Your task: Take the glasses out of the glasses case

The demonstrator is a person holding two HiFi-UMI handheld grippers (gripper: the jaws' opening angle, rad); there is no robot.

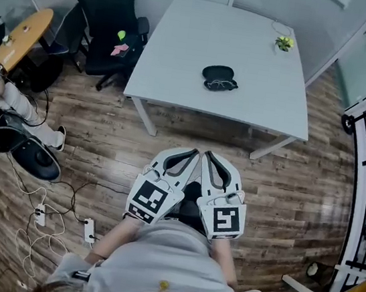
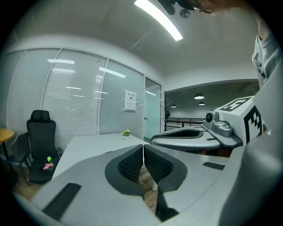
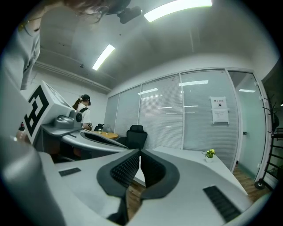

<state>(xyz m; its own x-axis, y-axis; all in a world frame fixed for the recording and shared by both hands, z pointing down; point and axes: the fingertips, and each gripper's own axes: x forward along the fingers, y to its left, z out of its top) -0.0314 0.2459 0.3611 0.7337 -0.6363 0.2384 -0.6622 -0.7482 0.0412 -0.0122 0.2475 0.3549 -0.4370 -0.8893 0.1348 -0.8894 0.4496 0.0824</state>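
Head view: left gripper point(image 1: 188, 156) and right gripper point(image 1: 212, 159) sit side by side close to the person's front, over the wood floor point(image 1: 311, 194), well apart from the white worktop point(image 1: 175, 60); both are clenched on nothing, pads point(image 2: 130, 165) pressed together in each gripper view. The glasses case point(image 1: 219, 73) lies near the middle of the worktop, dark, seemingly open; the glasses point(image 1: 223, 84) look like a paler outline at its front edge, too small for me to say whether they're inside or just touching it. Neither gripper view shows the case; the gripper bodies cover that stretch of worktop. 1 small plant point(image 1: 284, 43) sits at the far corner.
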